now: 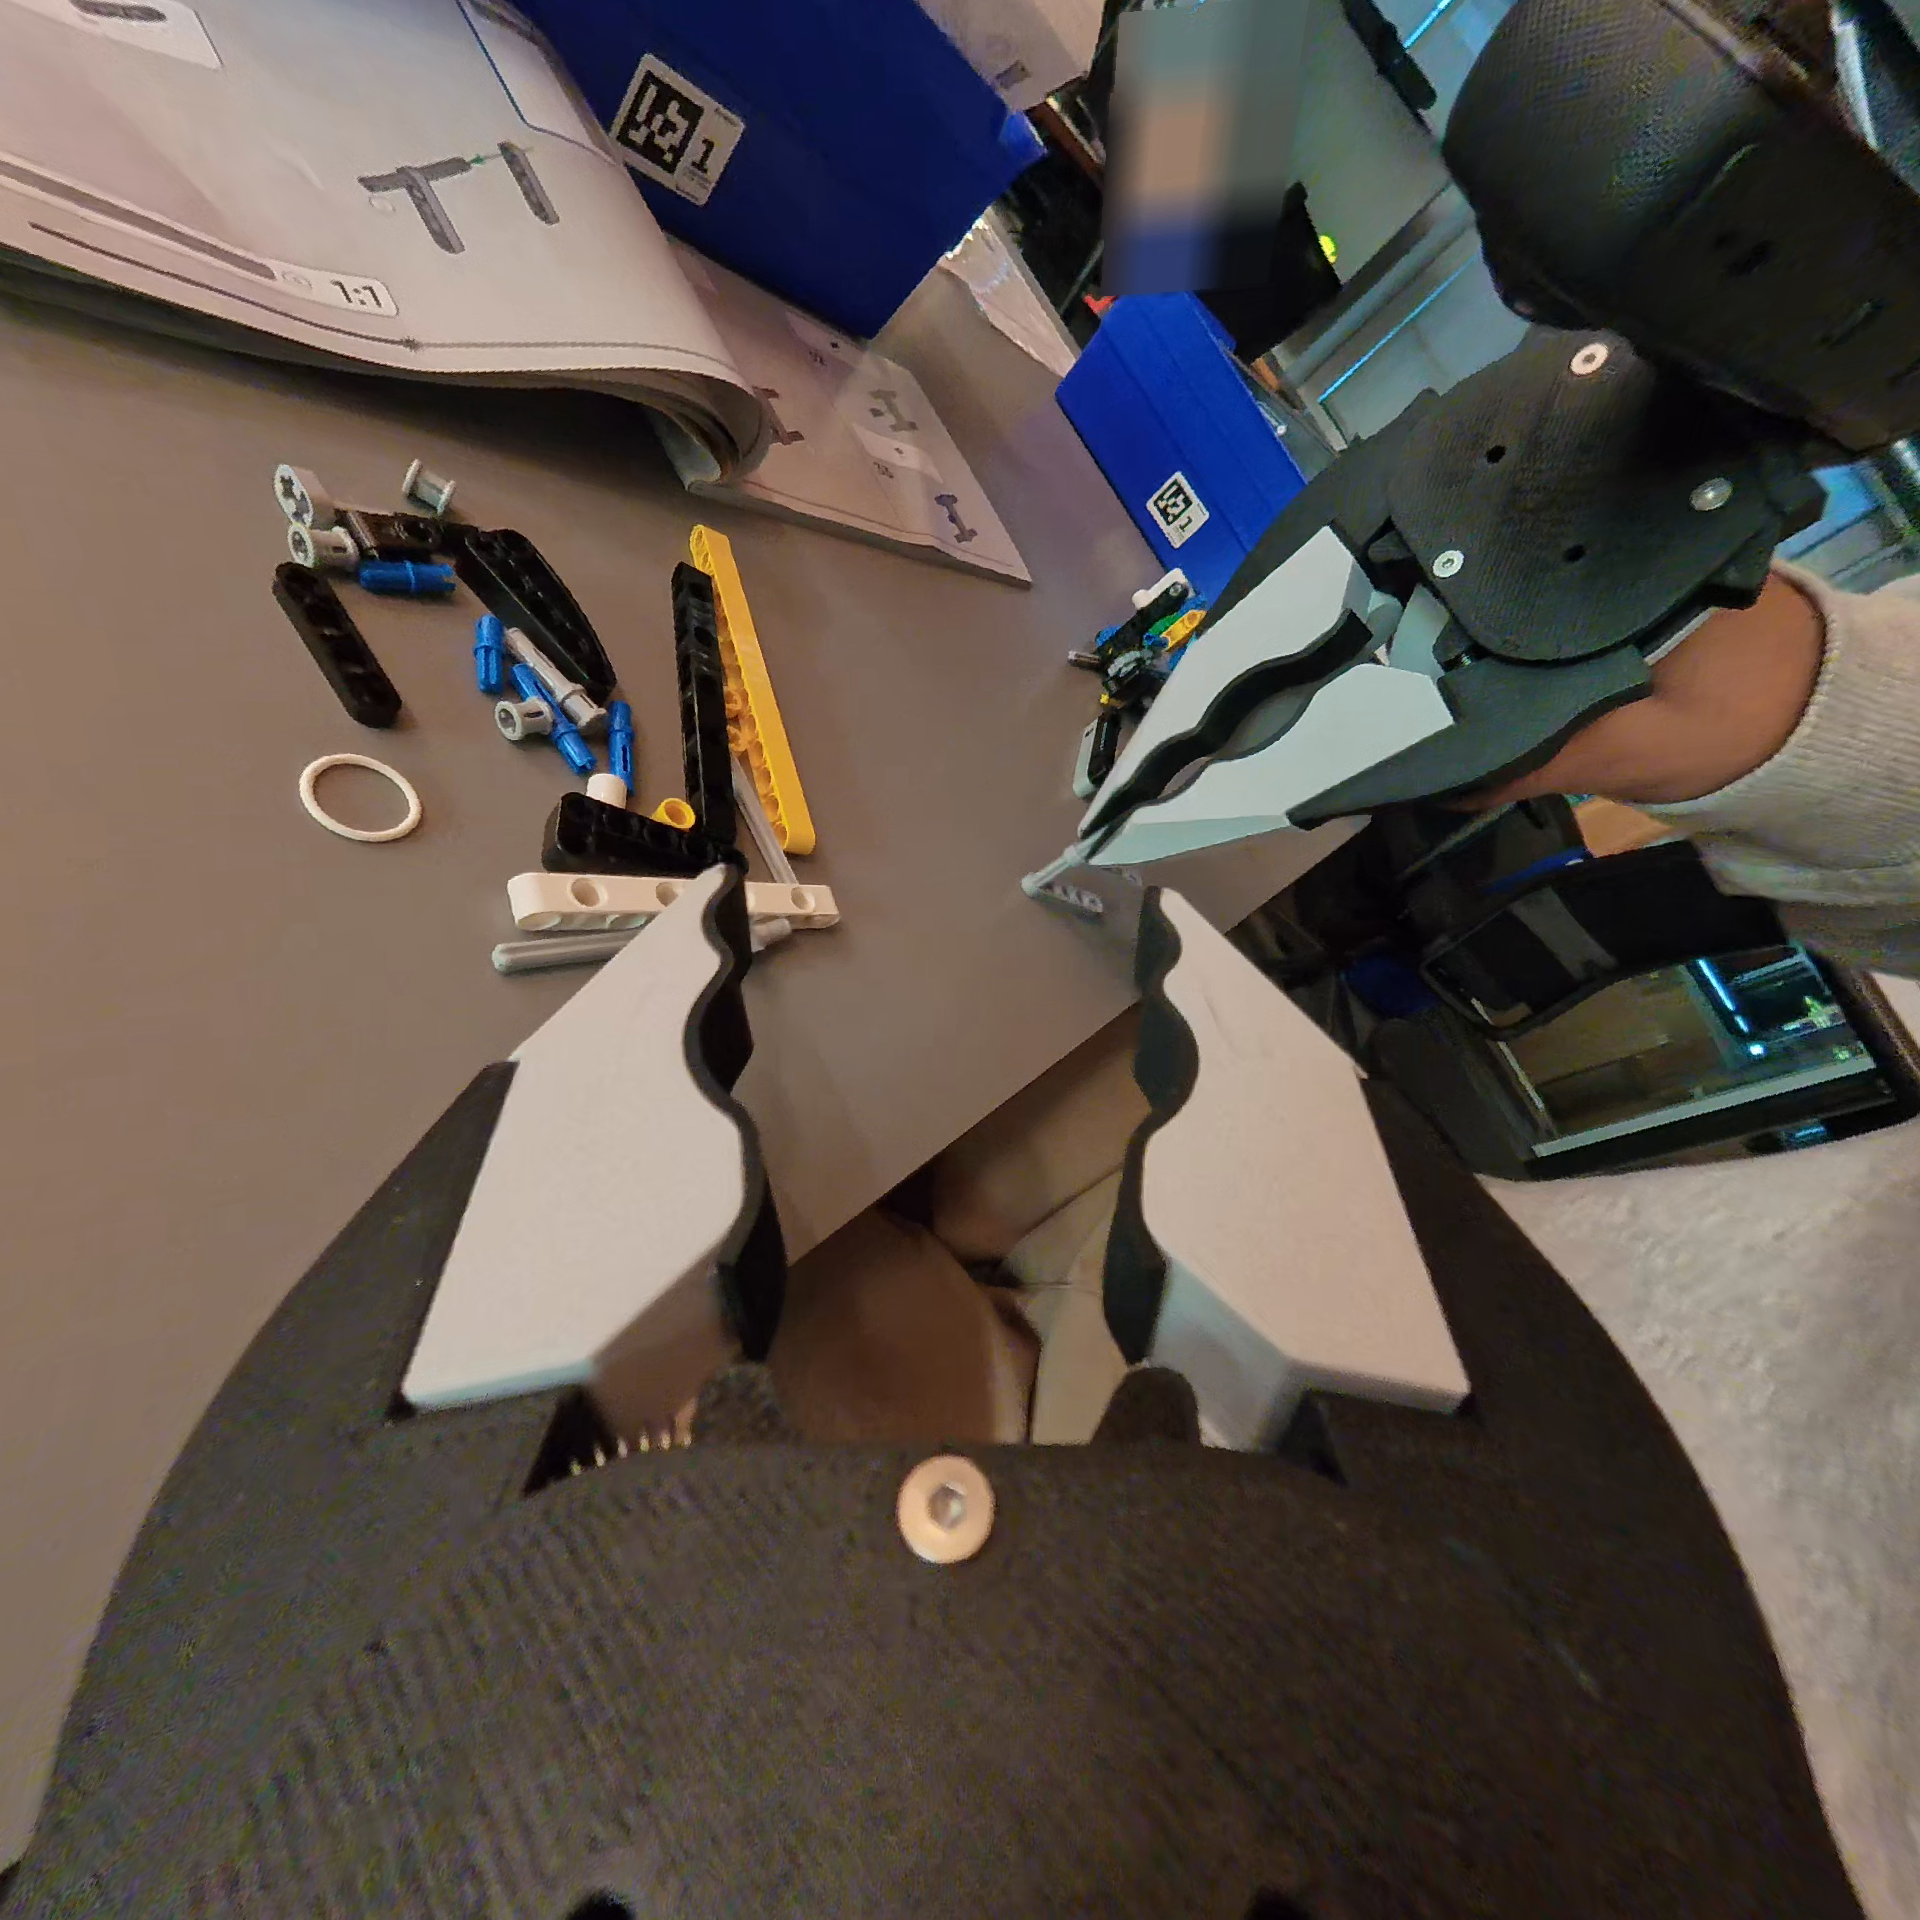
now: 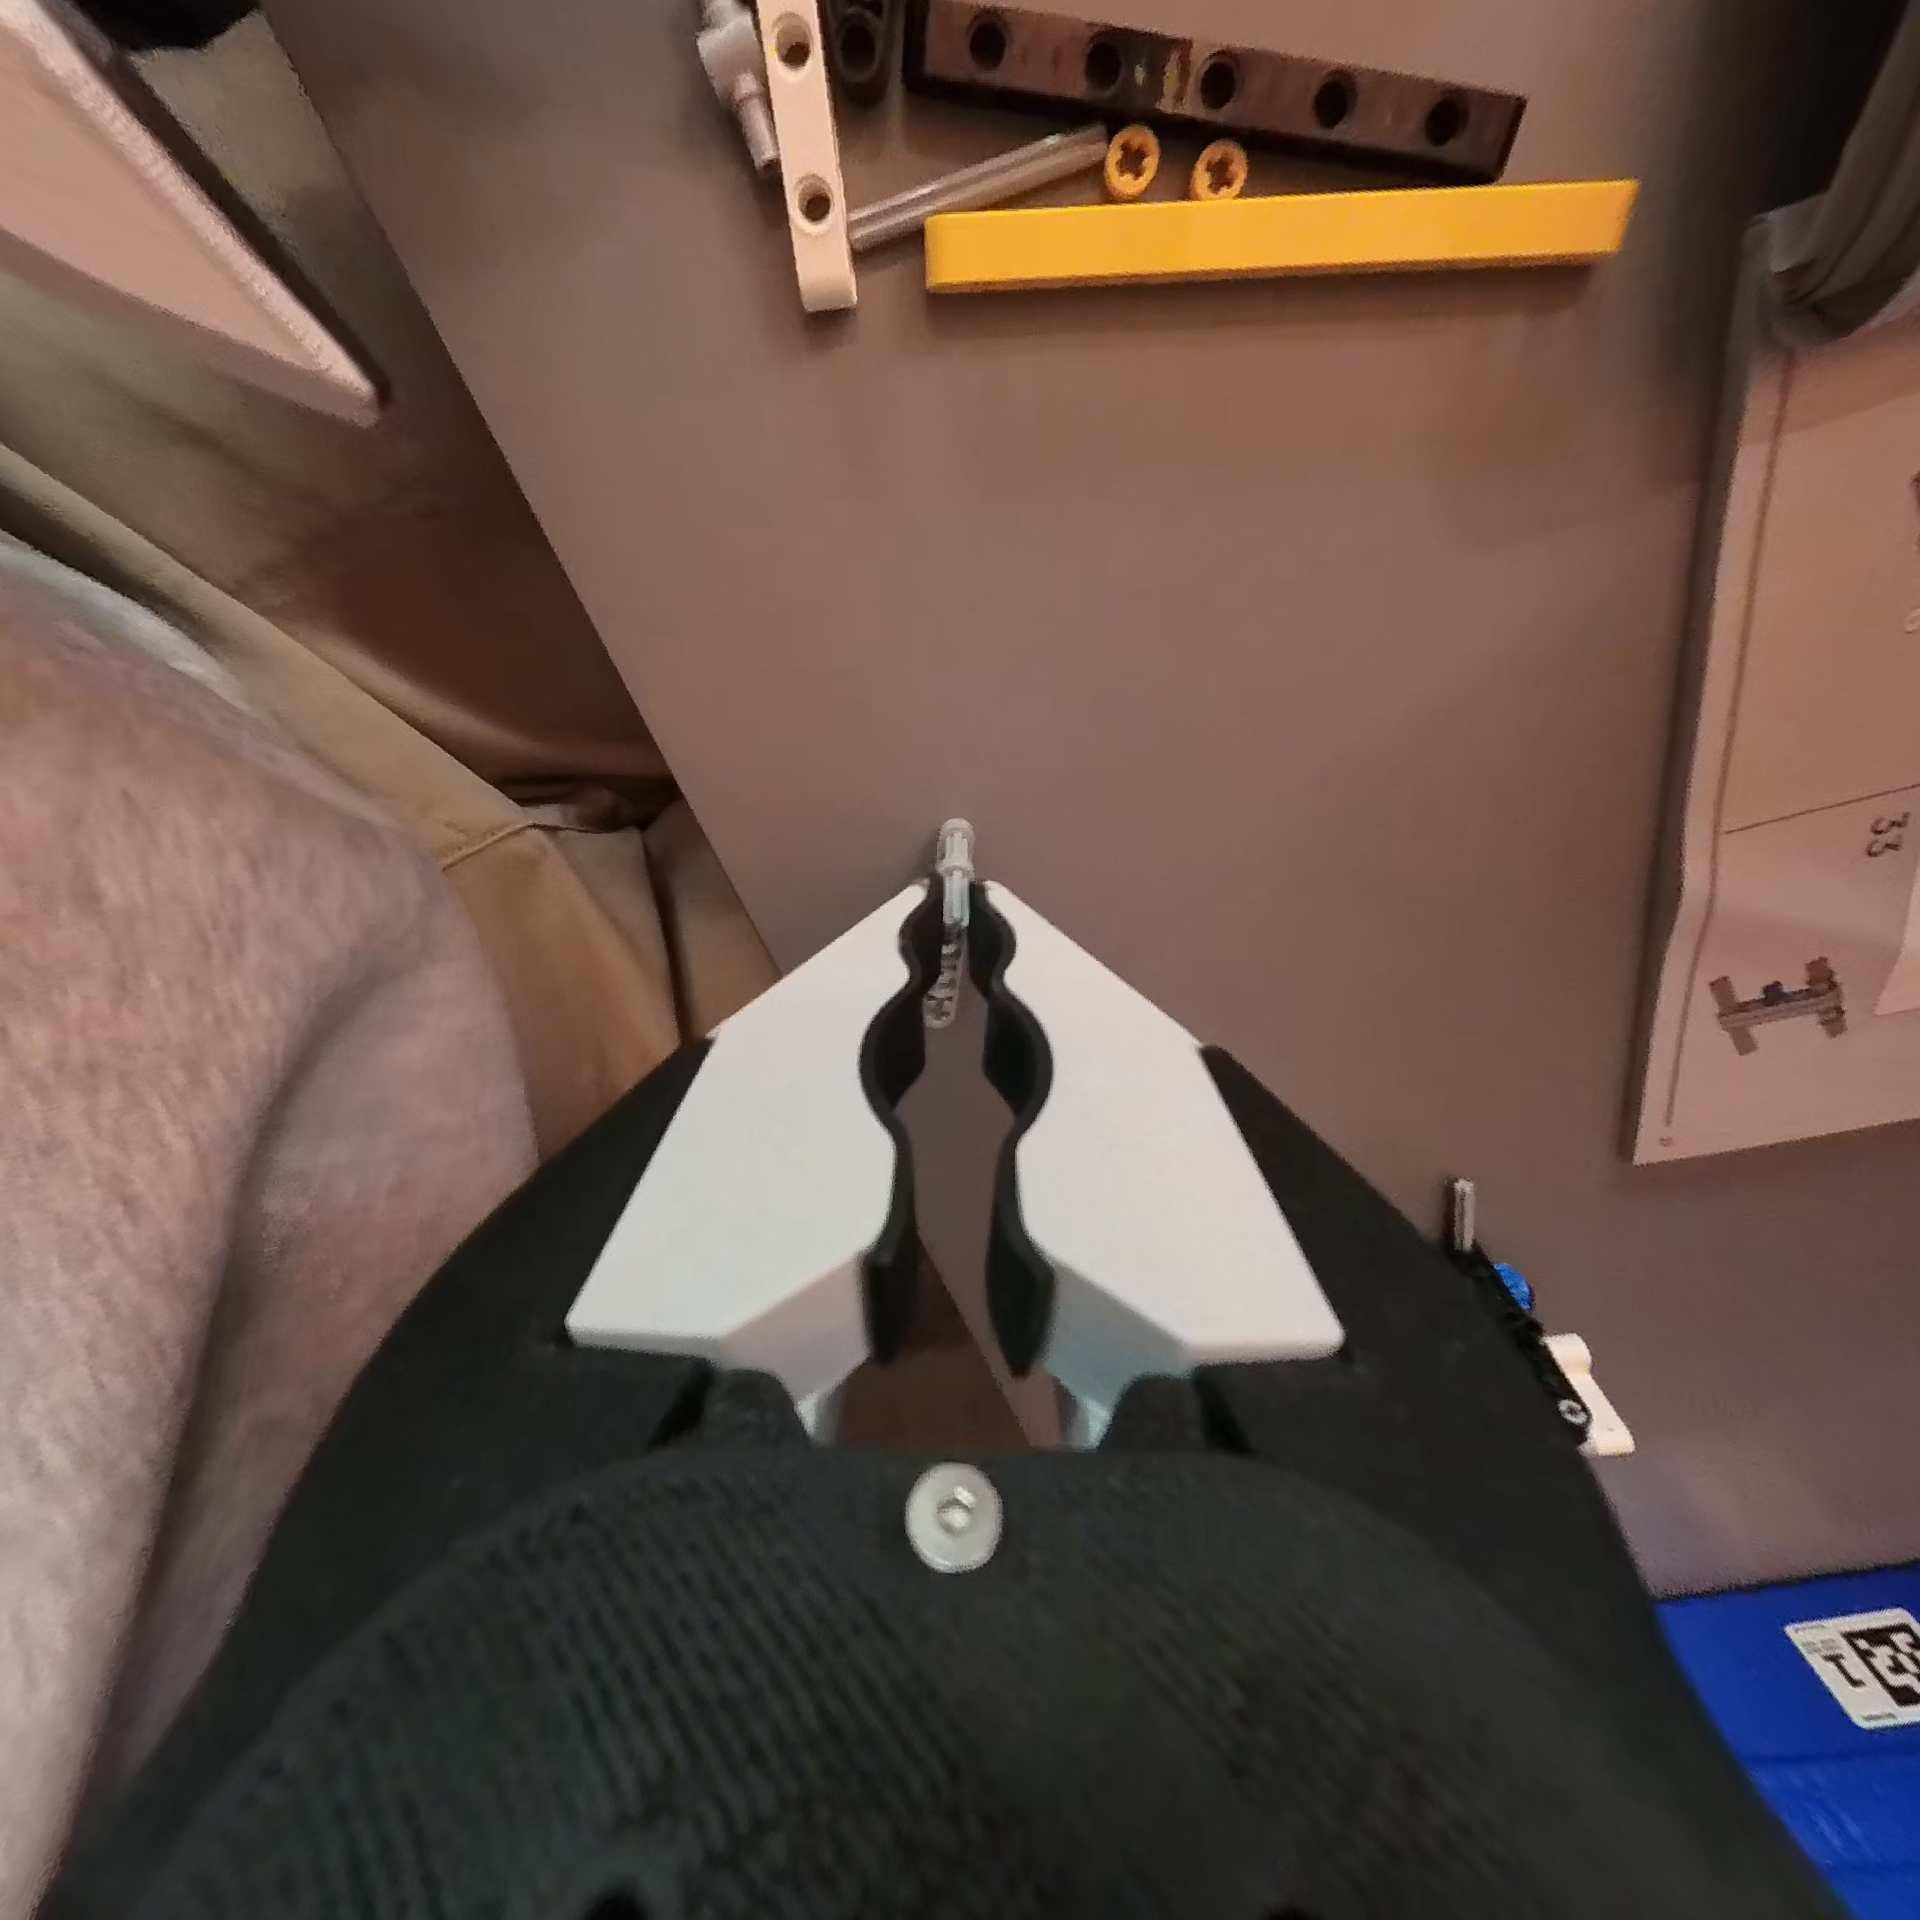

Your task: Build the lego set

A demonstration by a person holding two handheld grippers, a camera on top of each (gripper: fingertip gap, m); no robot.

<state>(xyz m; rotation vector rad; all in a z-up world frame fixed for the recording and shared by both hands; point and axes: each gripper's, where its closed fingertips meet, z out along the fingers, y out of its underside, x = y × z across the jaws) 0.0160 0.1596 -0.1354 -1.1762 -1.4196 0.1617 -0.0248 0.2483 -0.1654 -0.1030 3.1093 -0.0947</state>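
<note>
Lego parts are spread over the grey surface point(image 1: 187, 1039), and we've got one of them pinched: the right gripper point(image 2: 958, 902) has its jaws clenched on a small light grey pin point(image 2: 954, 878), right at the very tips, with the pin's end poking out past them. In the left wrist view we see that same gripper point(image 1: 1086, 847) coming in from the right with its tips down near the surface edge.

Our left gripper point(image 1: 940, 904) is released, jaws wide apart with nothing between them, hanging over the near edge of the surface. Just ahead of its left jaw lies a white beam point(image 1: 582, 896), with a grey axle point(image 1: 551, 953) beside it and a short black beam point(image 1: 623, 836) right behind. Farther ahead a long black beam point(image 1: 698, 707) and a long yellow beam point(image 1: 753, 686) lie side by side. Off to the left of those we've got a bunch of blue pins point(image 1: 540, 691), a curved black piece point(image 1: 540, 603) and a white rubber band point(image 1: 360, 797) on its own.

Beyond the pile sits the open instruction booklet point(image 1: 395, 208), and a blue bin point(image 1: 810, 135) behind it. Ahead of the right jaws we see the yellow beam point(image 2: 1278, 234) again, with two tan bushes point(image 2: 1174, 166) touching the black beam above it. A small part-built assembly point(image 2: 1538, 1351) sits just right of the right gripper.
</note>
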